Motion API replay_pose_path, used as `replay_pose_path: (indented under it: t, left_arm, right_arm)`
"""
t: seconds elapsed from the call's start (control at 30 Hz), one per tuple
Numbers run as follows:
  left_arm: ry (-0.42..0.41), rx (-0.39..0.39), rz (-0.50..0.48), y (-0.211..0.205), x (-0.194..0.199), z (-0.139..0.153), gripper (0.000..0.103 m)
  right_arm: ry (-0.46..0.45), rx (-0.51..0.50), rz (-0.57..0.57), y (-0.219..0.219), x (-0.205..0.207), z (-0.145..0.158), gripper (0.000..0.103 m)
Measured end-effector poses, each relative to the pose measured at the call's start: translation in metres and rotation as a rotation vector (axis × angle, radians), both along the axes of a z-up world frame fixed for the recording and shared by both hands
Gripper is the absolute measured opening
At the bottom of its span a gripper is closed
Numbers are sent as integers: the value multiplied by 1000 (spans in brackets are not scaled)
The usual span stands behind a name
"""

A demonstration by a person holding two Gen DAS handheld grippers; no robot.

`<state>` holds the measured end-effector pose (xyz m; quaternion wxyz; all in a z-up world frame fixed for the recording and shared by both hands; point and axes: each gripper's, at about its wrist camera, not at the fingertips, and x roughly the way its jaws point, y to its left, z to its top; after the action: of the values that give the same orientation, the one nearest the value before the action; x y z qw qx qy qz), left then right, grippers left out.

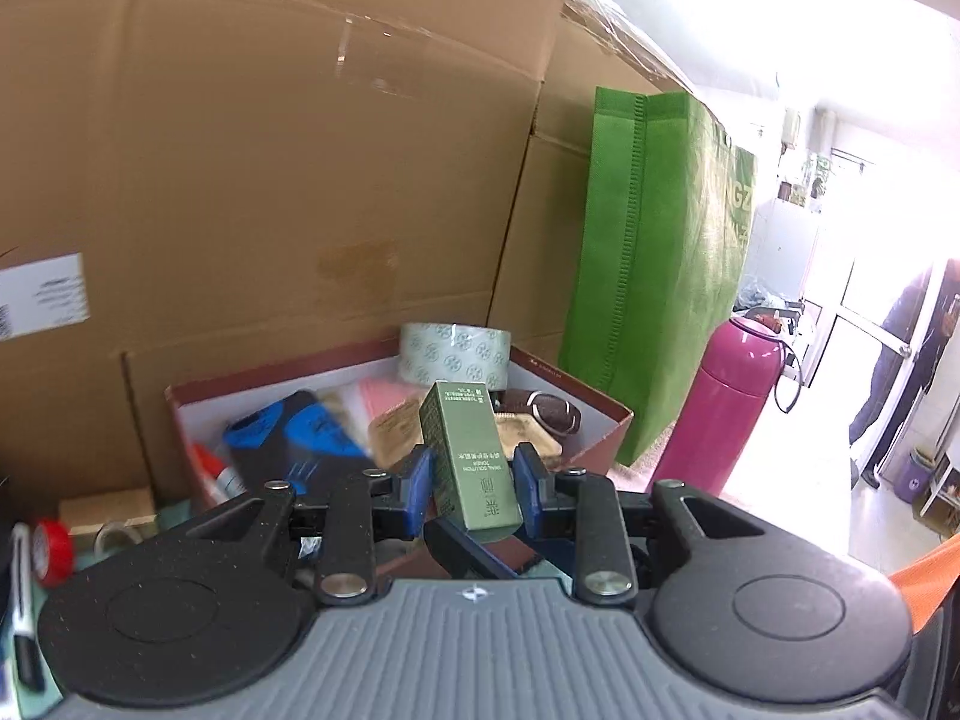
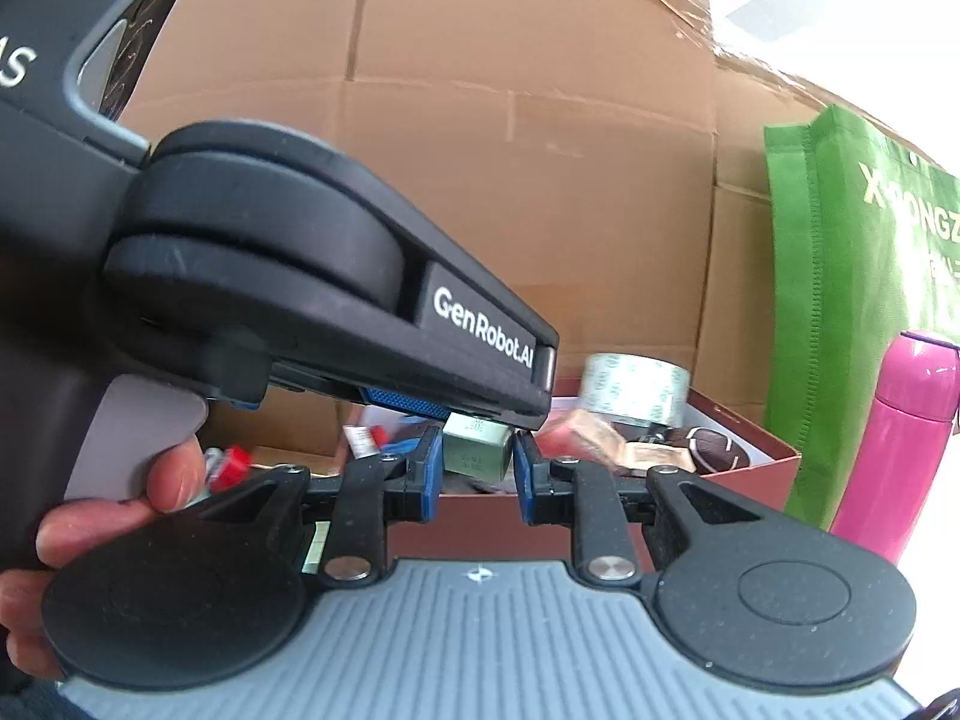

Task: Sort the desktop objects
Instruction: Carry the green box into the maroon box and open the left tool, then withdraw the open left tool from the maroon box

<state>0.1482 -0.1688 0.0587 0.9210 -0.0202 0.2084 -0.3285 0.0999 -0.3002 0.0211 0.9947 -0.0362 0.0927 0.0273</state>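
Observation:
A tall green carton (image 1: 471,462) stands between the blue pads of my left gripper (image 1: 472,480), above the near edge of a red open box (image 1: 606,438). The pads flank it closely; contact is unclear. My right gripper (image 2: 477,471) is close in front of the same carton (image 2: 477,450), its pads to either side of the carton's end; grip is unclear. The left gripper's black body (image 2: 336,276) crosses the right wrist view above the carton. The red box (image 2: 774,462) holds a tape roll (image 1: 455,354), a blue-black item (image 1: 294,438) and brown packets (image 2: 606,438).
A large cardboard box (image 1: 270,150) stands behind the red box. A green fabric bag (image 1: 654,276) and a pink flask (image 1: 726,408) stand to the right. A red-capped item (image 1: 51,549) and a marker (image 1: 24,618) lie at the left. A person (image 1: 912,354) stands far right.

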Motion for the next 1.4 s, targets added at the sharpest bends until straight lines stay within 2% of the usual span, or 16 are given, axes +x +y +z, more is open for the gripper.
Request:
replay_pose_path:
  t: [0.23,0.47,0.5,0.53,0.6,0.67,0.7,0.73,0.77,0.87,0.93,1.0,1.17,1.27,1.4]
  left_arm:
    - [30,-1,-7,-16,31,-6,31]
    - [74,6,9,-19,50,-22,31]
    - [78,2,12,-18,51,-22,34]
    - [81,0,18,-17,52,-22,38]
    - [83,-21,18,-13,50,-21,72]
    - [66,-73,27,-4,45,-19,90]
    - [51,-94,33,0,41,-17,95]
    - [39,-108,39,3,38,-16,96]
    - [29,-116,40,5,34,-14,98]
    - [0,-108,36,10,22,-12,100]
    - [-9,-94,44,12,14,-12,100]
    - [-20,-92,57,17,5,-13,100]
    - [-29,-107,87,30,-16,-18,100]
    - [-7,-127,94,43,-29,-22,100]
    - [34,-135,110,60,-44,-32,100]
  right_arm:
    - [5,12,-19,-19,32,-4,24]
    - [56,21,-4,-27,61,-21,24]
    - [62,26,-2,-28,64,-24,24]
    - [53,20,-3,-27,66,-26,24]
    - [54,15,-3,-27,68,-26,24]
    - [41,-19,-11,-26,69,-27,26]
    - [29,-40,-16,-26,69,-27,32]
    - [18,-52,-22,-25,68,-27,45]
    - [4,-61,-37,-25,67,-26,52]
    - [-24,-84,-53,-23,62,-23,66]
    - [-16,-101,-66,-19,61,-23,88]
    - [-17,-116,-90,-15,58,-25,93]
    - [-13,-113,-73,-12,51,-28,94]
    - [-9,-98,-76,2,15,-19,94]
    - [-15,-86,-65,10,-5,-24,94]
